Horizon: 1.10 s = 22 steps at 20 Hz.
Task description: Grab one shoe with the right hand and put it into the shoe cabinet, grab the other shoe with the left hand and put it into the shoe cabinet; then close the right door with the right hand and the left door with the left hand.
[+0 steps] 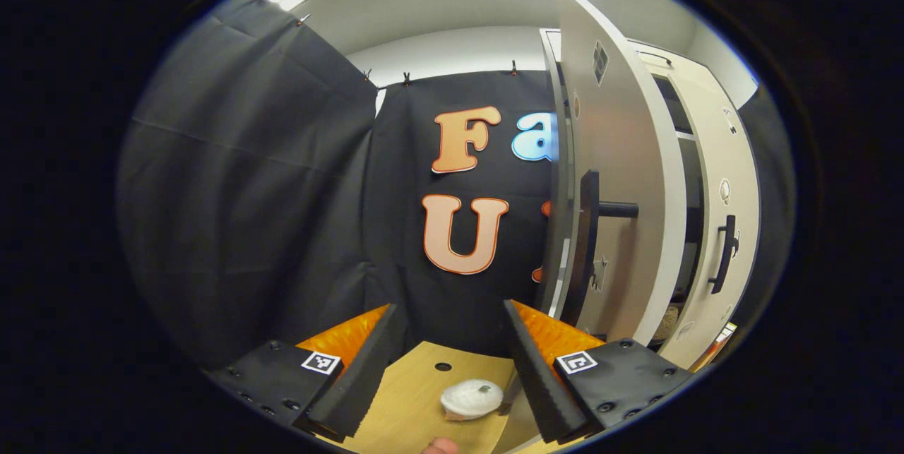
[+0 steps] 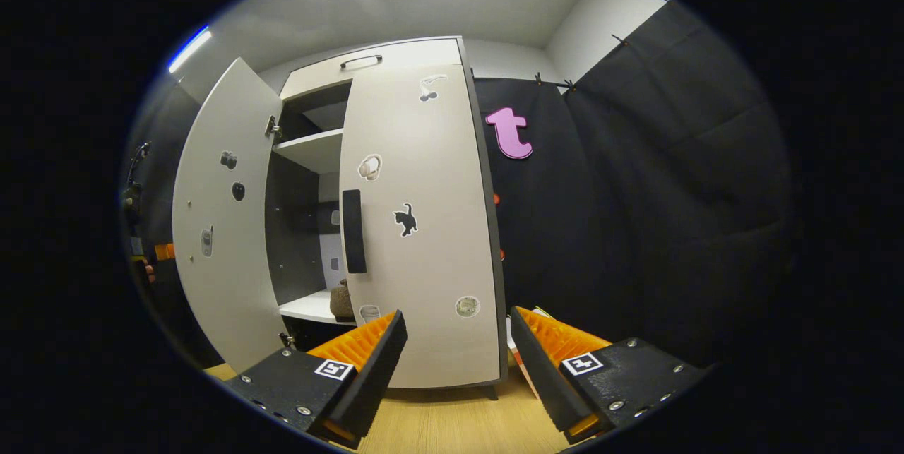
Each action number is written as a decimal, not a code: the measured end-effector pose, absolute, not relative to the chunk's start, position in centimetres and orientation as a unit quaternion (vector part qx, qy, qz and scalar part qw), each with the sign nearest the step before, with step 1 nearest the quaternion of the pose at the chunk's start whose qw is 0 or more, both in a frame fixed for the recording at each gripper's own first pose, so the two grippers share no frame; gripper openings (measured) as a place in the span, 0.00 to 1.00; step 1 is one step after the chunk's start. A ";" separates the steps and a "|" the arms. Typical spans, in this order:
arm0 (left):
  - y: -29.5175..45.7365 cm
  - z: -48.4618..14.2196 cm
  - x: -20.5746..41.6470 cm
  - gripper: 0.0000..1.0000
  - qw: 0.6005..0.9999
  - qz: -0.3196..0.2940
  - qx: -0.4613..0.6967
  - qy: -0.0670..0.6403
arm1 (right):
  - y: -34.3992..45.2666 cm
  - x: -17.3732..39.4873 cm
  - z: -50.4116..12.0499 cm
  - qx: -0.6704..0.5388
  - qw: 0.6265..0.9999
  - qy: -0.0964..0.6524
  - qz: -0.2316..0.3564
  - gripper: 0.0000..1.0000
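Left gripper (image 1: 448, 362) gaping empty; left door (image 1: 621, 178) standing ajar at two o'clock, risking glancing off its edge.

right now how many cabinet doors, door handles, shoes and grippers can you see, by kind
cabinet doors: 2, left door, right door
door handles: 2, left, right
shoes: 1, a brown one on the cabinet's lower shelf
grippers: 2, left gripper, right gripper, both open
total: 7
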<state>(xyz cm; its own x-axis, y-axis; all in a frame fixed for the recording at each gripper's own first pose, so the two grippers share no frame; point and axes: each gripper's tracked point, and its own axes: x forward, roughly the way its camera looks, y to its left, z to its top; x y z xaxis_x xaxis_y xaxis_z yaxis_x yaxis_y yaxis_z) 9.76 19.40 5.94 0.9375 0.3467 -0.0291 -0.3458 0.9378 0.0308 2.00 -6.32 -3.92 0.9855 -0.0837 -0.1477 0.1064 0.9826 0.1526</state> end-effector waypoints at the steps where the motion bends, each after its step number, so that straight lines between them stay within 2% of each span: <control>1: 18.7 5.9 9.9 0.95 0.986 0.168 0.010 0.018 | -6.3 1.9 -4.0 0.083 0.993 0.072 -0.047 0.92; 3: 17.1 5.8 10.1 0.92 0.988 0.150 0.007 0.019 | -6.3 1.7 -3.9 0.085 0.993 0.074 -0.046 0.92; 4: 16.3 5.7 10.1 0.99 0.990 0.141 0.006 0.019 | -6.4 1.6 -3.9 0.084 0.992 0.074 -0.048 0.92; 5: 15.4 5.7 10.3 0.92 0.991 0.131 0.006 0.018 | -6.4 1.5 -3.8 0.085 0.992 0.075 -0.049 0.91; 6: 14.4 5.6 10.6 0.95 0.993 0.120 0.005 0.018 | -6.4 1.4 -3.7 0.086 0.992 0.075 -0.049 0.91; 8: 12.6 5.3 10.9 0.92 0.995 0.102 -0.003 0.017 | -6.4 1.2 -3.4 0.088 0.992 0.073 -0.050 0.91; 9: 11.8 5.2 11.0 0.99 0.995 0.095 -0.010 0.015 | -6.6 1.1 -3.3 0.087 0.992 0.073 -0.051 0.91; 13: 8.2 4.6 12.7 0.92 0.998 0.054 -0.031 0.024 | -6.2 1.1 -2.5 0.091 0.992 0.073 -0.047 0.91; 14: 7.5 4.3 13.1 0.99 0.998 0.044 -0.031 0.025 | -6.2 1.2 -2.0 0.090 0.993 0.067 -0.048 0.92; 16: 6.1 4.0 13.7 0.92 0.999 0.030 -0.035 0.030 | -6.4 1.1 -1.4 0.084 0.993 0.062 -0.052 0.92; 22: 2.2 3.5 14.8 0.96 0.998 -0.011 -0.039 0.038 | -7.6 -0.1 -1.7 0.081 0.992 0.067 -0.071 0.91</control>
<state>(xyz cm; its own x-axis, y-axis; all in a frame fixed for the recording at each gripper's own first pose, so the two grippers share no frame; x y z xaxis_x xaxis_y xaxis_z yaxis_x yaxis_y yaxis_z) 14.76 2.18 3.47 0.9969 -0.0243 -0.0742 0.0185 0.9967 -0.0784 -0.08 -7.62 -1.69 0.9810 -0.1290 -0.1451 0.1508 0.9769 0.1512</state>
